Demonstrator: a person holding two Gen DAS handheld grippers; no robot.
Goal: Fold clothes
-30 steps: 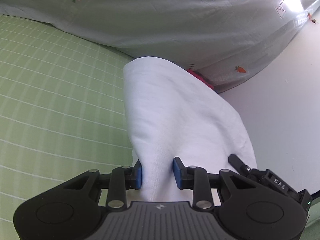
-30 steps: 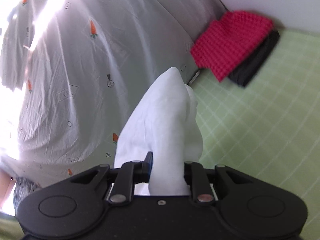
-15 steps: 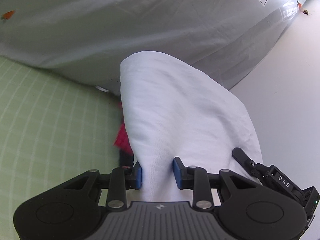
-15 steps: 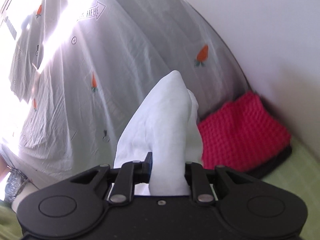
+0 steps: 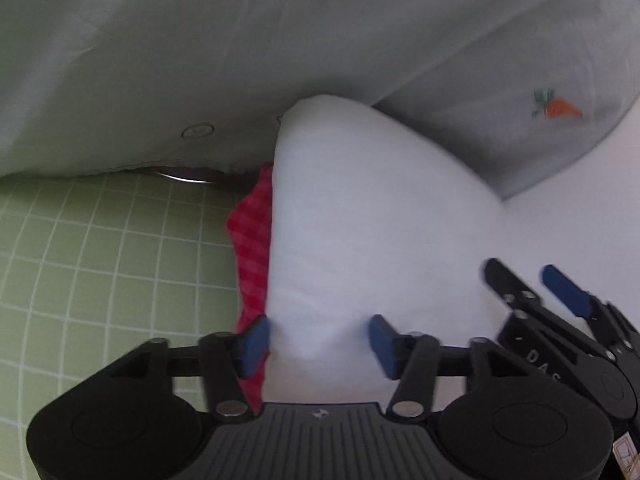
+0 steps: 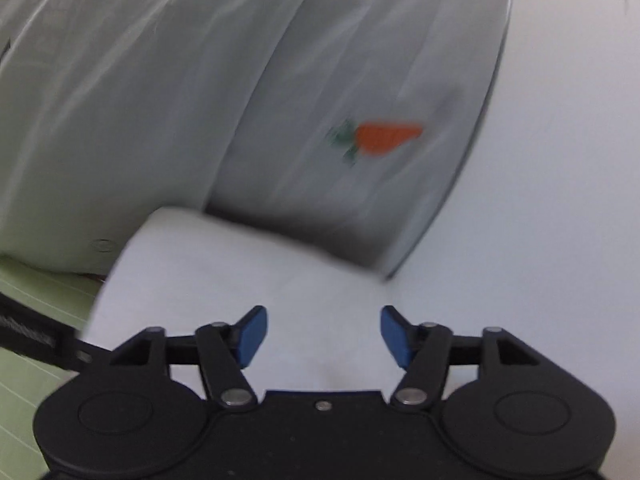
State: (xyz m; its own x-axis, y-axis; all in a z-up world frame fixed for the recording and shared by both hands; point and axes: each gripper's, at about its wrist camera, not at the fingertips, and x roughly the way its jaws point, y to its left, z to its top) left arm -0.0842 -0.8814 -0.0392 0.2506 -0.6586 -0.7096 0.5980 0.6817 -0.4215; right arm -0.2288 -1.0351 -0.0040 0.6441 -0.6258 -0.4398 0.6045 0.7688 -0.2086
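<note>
The folded white garment (image 5: 360, 220) lies on top of a red knit cloth (image 5: 252, 240), close to the white wall. My left gripper (image 5: 320, 340) has its jaws opening. The garment's near edge still sits between its blue pads (image 5: 256, 344), but they no longer pinch it. In the right wrist view the white garment (image 6: 240, 280) spreads flat under my right gripper (image 6: 322, 336), whose jaws are also opening, with the pads standing clear of the cloth. The right gripper (image 5: 528, 280) shows at the right of the left wrist view, beside the garment.
A grey carrot-print fabric (image 5: 280, 40) hangs or bulges just behind the pile and fills the top of both views (image 6: 200, 80). A green checked sheet (image 5: 100, 260) stretches to the left. The white wall (image 6: 560, 200) closes the right side.
Both grippers carried the white garment over to the red cloth by the wall and set it down. Their jaws, shut on it before, have spread apart and let it go.
</note>
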